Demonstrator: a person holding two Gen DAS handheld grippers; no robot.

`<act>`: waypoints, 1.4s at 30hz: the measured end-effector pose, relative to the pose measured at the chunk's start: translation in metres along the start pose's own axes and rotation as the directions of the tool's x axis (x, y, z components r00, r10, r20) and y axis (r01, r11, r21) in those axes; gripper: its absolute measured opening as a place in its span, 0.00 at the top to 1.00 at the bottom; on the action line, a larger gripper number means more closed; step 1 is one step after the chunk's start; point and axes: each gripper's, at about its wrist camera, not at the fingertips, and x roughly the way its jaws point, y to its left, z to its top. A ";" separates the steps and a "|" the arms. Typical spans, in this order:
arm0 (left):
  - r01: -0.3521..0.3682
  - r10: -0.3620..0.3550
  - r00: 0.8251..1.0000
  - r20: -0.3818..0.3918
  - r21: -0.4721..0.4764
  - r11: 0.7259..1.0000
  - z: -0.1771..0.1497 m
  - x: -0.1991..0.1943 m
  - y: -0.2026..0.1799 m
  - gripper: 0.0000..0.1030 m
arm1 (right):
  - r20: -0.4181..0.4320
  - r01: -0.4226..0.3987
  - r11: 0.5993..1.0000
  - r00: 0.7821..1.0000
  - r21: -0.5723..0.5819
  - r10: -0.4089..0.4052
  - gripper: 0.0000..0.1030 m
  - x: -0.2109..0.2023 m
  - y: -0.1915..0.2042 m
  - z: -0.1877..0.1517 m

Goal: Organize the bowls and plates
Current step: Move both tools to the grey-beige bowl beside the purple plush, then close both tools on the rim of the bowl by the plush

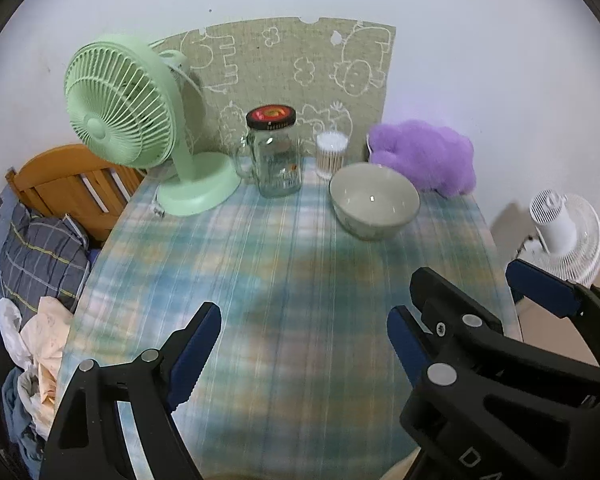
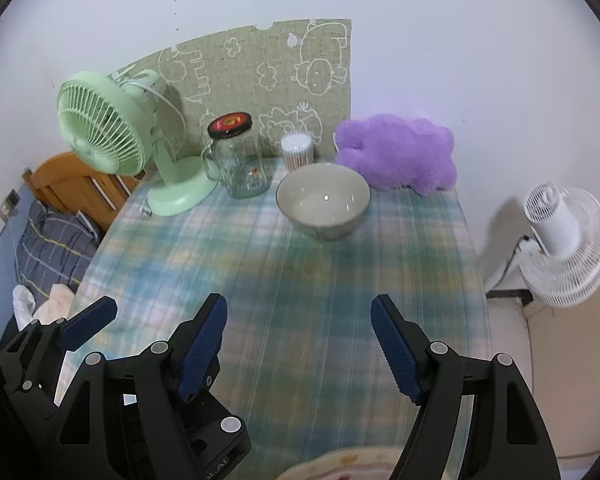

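**Both claws empty, bowl alone at the back of the table**

Your left gripper (image 1: 304,330) has its jaws wide, nothing between them, only checked cloth below. Your right gripper (image 2: 299,326) is the same: wide, empty. They hang side by side over the near part of the table (image 2: 228,264), tilted down at it, with the bowl well ahead of both. I read that as a neutral pose between grabs, not an approach.

Landmark: the bowl (image 2: 323,200). It stands upright and empty, towards the back of the table and right of its middle.

- Just behind the bowl: a tub of cotton swabs (image 2: 297,151), close to the rim. Whether they touch I can't tell.
- Behind and to the right of the bowl: a purple plush toy (image 2: 396,152), just beside it.
- Left of the bowl: a glass jar mug (image 2: 238,160) with a black lid, near but apart.
- Further left of the bowl: a green desk fan (image 2: 112,140).
- Well in front of the bowl, at the table's near edge under your right gripper: a patterned rim, likely a plate (image 2: 340,462). It's mostly cut off, so unsure.

Judgement: the bowl's front and left rim are open for a grab. Come in from behind or the right and you risk knocking the swabs or snagging the plush. The path from your grippers to the bowl is bare cloth.
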 end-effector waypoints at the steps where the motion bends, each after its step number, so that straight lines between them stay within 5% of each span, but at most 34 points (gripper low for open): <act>1: -0.004 0.004 1.000 0.004 -0.003 1.000 0.004 0.003 -0.002 0.16 | 0.003 -0.006 1.000 1.000 0.000 0.006 0.25 0.003 -0.003 0.004; 30: -0.061 0.061 0.998 0.007 0.035 0.998 0.105 0.155 -0.055 0.21 | 0.028 0.034 0.998 0.999 0.061 -0.035 0.25 0.148 -0.073 0.111; 38: -0.064 0.066 0.998 -0.022 0.063 0.996 0.105 0.190 -0.059 0.29 | -0.013 0.053 0.995 0.999 0.084 -0.052 0.39 0.185 -0.085 0.110; 42: -0.051 0.054 0.997 -0.050 0.053 0.997 0.103 0.204 -0.060 0.45 | -0.043 0.053 0.994 0.998 0.094 -0.049 0.51 0.202 -0.087 0.107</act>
